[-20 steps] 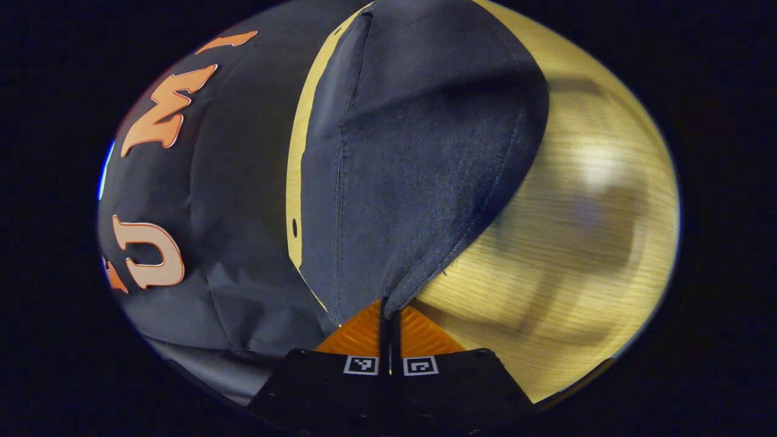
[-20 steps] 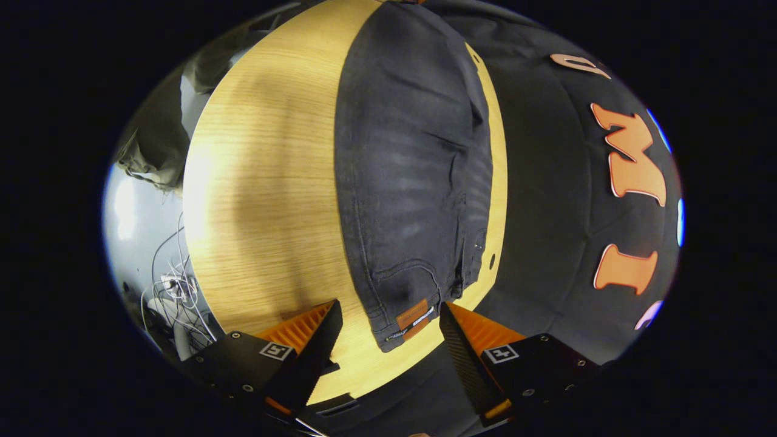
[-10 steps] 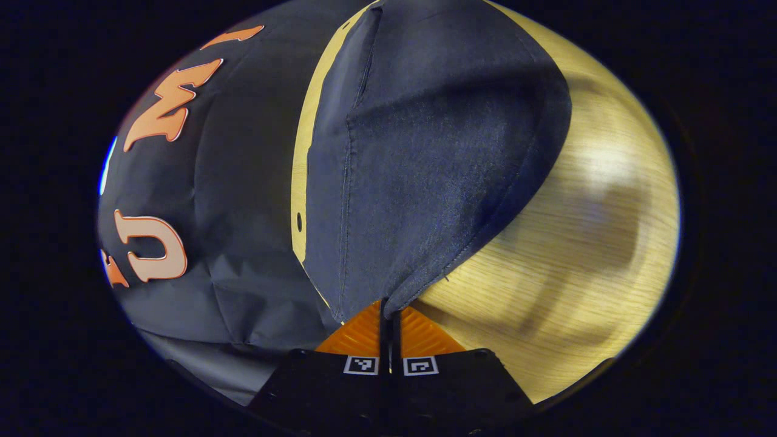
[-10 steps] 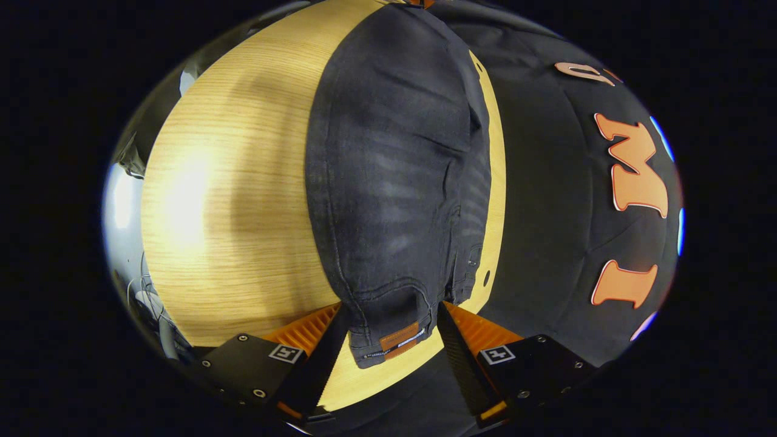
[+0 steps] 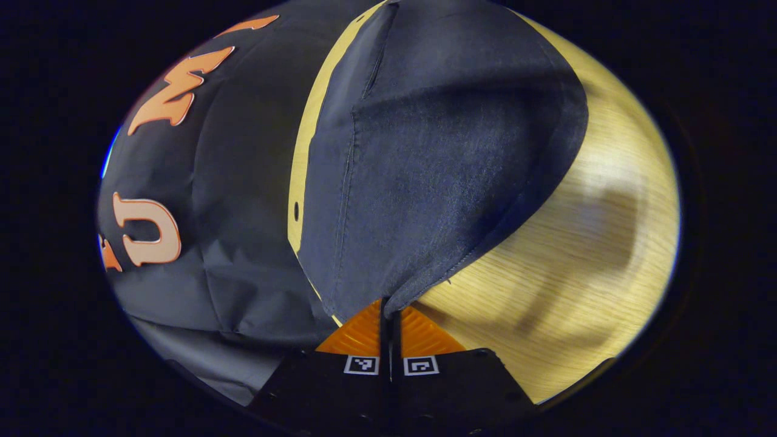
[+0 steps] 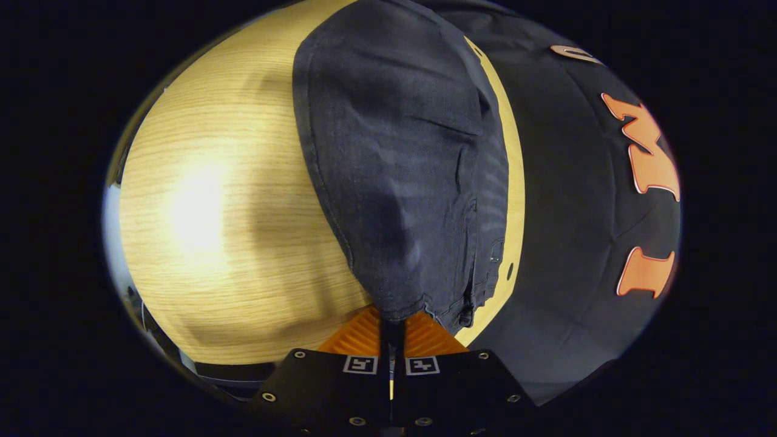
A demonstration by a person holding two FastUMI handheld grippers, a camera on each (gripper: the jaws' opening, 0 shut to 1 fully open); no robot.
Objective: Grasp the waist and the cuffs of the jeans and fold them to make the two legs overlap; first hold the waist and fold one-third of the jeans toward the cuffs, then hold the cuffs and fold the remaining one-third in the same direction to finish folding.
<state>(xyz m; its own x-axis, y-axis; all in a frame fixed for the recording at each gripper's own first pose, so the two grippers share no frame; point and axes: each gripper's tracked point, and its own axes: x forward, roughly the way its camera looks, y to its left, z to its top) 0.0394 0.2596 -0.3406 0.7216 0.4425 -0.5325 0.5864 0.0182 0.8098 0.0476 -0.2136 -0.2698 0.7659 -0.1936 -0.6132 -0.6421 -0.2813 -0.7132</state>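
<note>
Dark jeans (image 5: 437,170) lie stretched along the far side of a light wooden table (image 5: 576,255). In the left gripper view, my left gripper (image 5: 388,309) is shut on the hem end of the jeans, and the cloth rises from its fingers toward the top of the view. In the right gripper view, my right gripper (image 6: 391,318) is shut on the waist end of the jeans (image 6: 400,170), where the waistband bunches between the fingers. The fly and button edge hangs to the right of that grip.
The black cloth wall (image 5: 212,200) runs close along the table's far edge (image 6: 516,194), right beside the jeans. Bare wood spreads on the near side of the jeans (image 6: 230,230). A small hole (image 6: 509,267) marks the tabletop by the wall.
My right gripper went from open around the waistband to shut on it. The left gripper stayed shut on the hem and lifted the cloth slightly.
</note>
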